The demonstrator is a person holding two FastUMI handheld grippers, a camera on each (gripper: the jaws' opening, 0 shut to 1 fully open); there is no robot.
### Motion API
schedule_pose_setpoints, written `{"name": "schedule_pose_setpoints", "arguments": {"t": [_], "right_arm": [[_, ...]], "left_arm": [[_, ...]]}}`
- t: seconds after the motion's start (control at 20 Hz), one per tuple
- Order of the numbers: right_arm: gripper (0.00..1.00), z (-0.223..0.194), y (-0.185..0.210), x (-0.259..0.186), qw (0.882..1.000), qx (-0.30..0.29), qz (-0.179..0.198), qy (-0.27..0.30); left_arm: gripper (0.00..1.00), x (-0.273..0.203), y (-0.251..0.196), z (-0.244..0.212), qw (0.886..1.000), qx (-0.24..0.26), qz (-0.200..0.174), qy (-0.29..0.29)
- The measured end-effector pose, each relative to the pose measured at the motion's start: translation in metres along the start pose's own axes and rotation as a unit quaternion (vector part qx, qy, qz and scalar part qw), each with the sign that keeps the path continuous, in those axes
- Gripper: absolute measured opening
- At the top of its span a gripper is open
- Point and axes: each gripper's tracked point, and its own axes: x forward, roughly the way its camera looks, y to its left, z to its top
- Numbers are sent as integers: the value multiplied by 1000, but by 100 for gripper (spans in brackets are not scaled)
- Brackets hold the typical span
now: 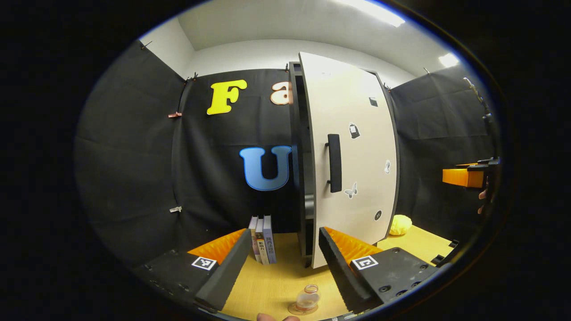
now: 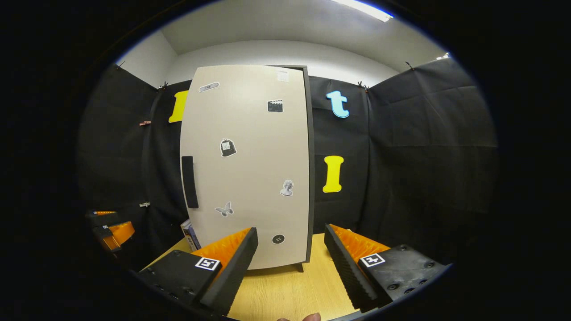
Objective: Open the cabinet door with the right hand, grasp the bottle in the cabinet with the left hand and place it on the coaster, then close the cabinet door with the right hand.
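Small clear glass bottle (image 1: 308,298) sits on its coaster (image 1: 302,308) between my open left jaws; right jaws open too, so I'm only left closing the beige cabinet door (image 2: 247,165) ahead.

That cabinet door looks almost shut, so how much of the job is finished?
Most of it, judging by the left gripper view. The bottle already stands on the coaster on the table. Both the left gripper and the right gripper are open and hold nothing. The cabinet door is ajar, with a dark gap at its handle side, so closing it fully remains.
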Motion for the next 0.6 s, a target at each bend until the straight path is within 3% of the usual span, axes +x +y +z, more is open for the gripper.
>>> {"name": "schedule_pose_setpoints", "arguments": {"t": [0.6], "right_arm": [[98,-1,-6,-3,1000,-7,-7,-4]], "left_arm": [[94,4,1,5,1000,-8,8,4]]}}
